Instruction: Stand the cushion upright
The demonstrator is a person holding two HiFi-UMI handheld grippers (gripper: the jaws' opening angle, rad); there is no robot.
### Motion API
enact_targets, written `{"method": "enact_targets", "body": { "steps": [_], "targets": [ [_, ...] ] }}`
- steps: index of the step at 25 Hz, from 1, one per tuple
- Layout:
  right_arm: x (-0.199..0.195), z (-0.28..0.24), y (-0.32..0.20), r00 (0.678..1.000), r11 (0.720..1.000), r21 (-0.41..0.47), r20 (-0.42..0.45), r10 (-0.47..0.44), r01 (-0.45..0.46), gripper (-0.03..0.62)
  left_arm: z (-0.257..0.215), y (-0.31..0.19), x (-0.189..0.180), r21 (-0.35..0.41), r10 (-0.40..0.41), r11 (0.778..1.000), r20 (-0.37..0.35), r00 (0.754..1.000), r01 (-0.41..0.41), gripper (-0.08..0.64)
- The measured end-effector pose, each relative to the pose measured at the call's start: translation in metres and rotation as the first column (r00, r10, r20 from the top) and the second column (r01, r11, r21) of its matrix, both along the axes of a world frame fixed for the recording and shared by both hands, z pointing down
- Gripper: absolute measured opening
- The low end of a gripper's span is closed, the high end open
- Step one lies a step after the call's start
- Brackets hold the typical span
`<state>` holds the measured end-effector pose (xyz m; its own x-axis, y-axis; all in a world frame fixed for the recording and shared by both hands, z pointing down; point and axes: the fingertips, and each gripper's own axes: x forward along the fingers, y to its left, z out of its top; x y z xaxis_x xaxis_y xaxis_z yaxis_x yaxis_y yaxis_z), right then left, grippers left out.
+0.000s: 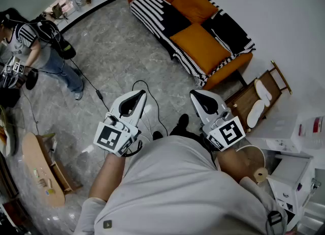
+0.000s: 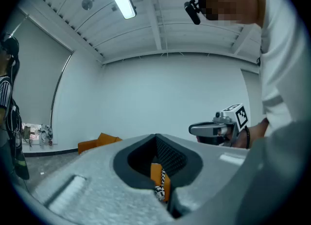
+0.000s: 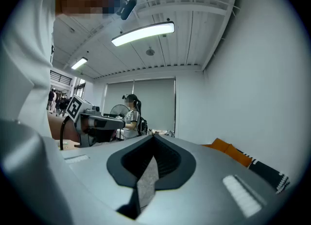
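An orange sofa [image 1: 223, 69] stands ahead by the white wall. One orange cushion [image 1: 202, 46] lies flat on its seat, and two more orange cushions [image 1: 193, 3] lean against the back. A black-and-white striped blanket [image 1: 157, 15] covers the left part. My left gripper [image 1: 138, 93] and right gripper [image 1: 195, 93] are held side by side over the floor, well short of the sofa. Both are shut with nothing in them. The left gripper view shows shut jaws [image 2: 156, 136] with the sofa [image 2: 97, 142] far off. The right gripper's jaws [image 3: 153, 135] are also closed.
A person in a striped shirt [image 1: 30, 46] stands at the left. A black cable [image 1: 147, 92] runs across the grey floor. A wooden side table [image 1: 244, 104] bearing white slippers stands right of the sofa. White boxes [image 1: 299, 168] are at the right, a wooden board [image 1: 43, 170] at the left.
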<state>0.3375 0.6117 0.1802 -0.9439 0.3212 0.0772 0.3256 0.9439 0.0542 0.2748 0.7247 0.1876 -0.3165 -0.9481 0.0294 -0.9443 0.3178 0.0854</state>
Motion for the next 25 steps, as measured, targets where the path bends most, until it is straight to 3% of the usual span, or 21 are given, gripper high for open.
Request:
{"method": "enact_targets", "body": {
  "steps": [12, 25],
  "targets": [
    [-0.021, -0.004, -0.028, 1.0, 1.0, -0.004, 0.029, 0.003, -0.002, 0.011, 0.005, -0.031, -0.025, -0.008, 0.006, 1.0, -0.008, 1.0, -0.006, 0.003],
    [-0.111, 0.013, -0.173, 1.0, 0.999, -0.04, 0.001, -0.004, 0.004, 0.011, 0.015, -0.163, -0.111, -0.053, -0.022, 0.998, -0.012, 1.0, 0.021, 0.003]
  ]
}}
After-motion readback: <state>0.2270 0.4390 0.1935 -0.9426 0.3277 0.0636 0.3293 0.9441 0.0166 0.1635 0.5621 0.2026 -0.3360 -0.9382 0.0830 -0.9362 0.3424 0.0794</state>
